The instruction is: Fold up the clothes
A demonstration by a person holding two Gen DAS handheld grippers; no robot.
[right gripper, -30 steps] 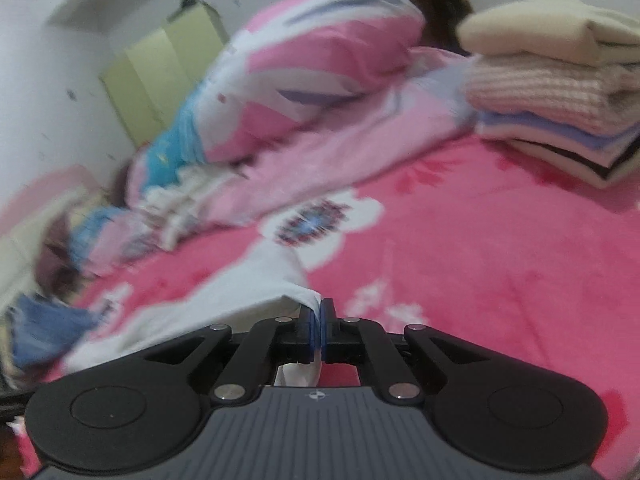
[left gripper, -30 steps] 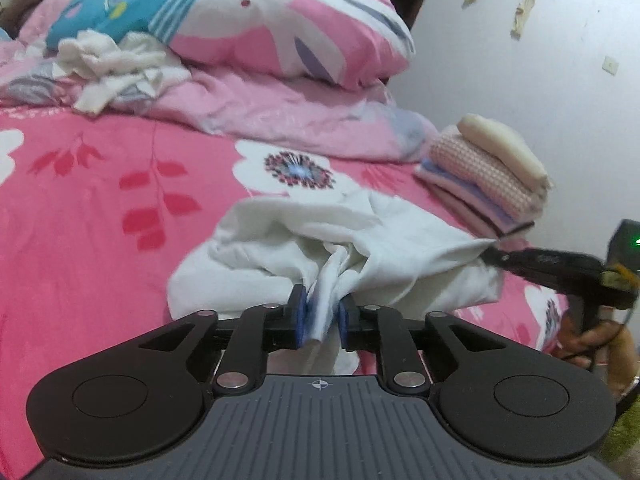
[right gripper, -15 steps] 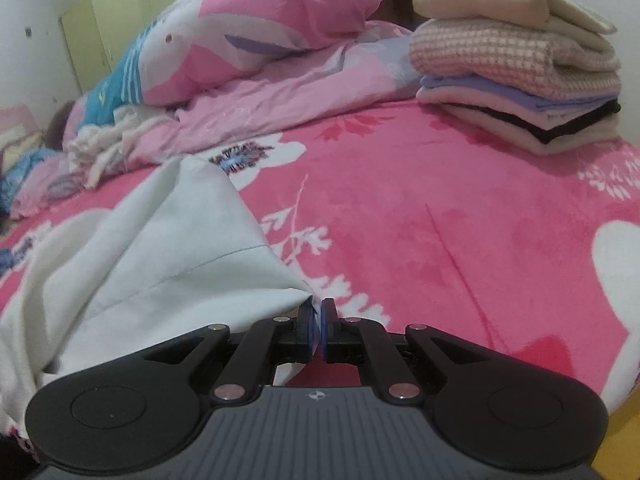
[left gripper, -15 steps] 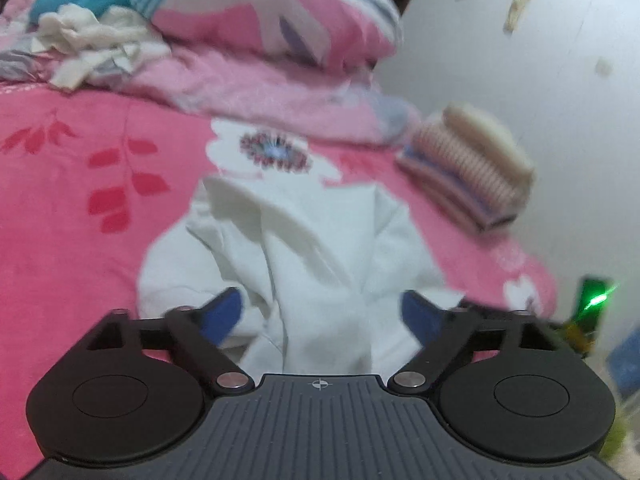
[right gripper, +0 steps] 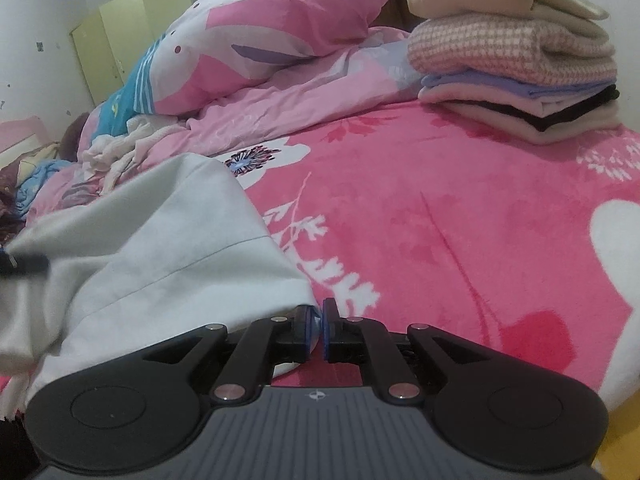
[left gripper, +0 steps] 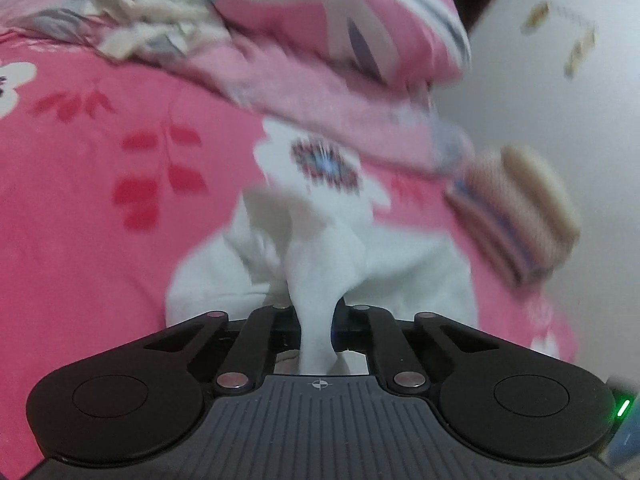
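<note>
A white garment point(left gripper: 320, 264) lies crumpled on the pink flowered bedspread point(left gripper: 100, 208). My left gripper point(left gripper: 316, 320) is shut on a bunched fold of it, which runs up between the jaws. The left view is blurred by motion. In the right wrist view the same white garment point(right gripper: 160, 248) spreads to the left, and my right gripper point(right gripper: 316, 324) is shut on its hem corner, low over the bedspread point(right gripper: 460, 240).
A stack of folded clothes point(right gripper: 516, 56) sits at the far right of the bed, also in the left wrist view point(left gripper: 516, 212). A pink patterned pillow point(right gripper: 272, 28) and quilt lie behind. A crumpled pile of pale clothes point(right gripper: 120, 148) lies far left. A white wall point(left gripper: 560, 80) is at right.
My left gripper opened half a second ago and has now shut again on a fold of the white garment. My right gripper keeps its hold on the hem and has lowered onto the bed.
</note>
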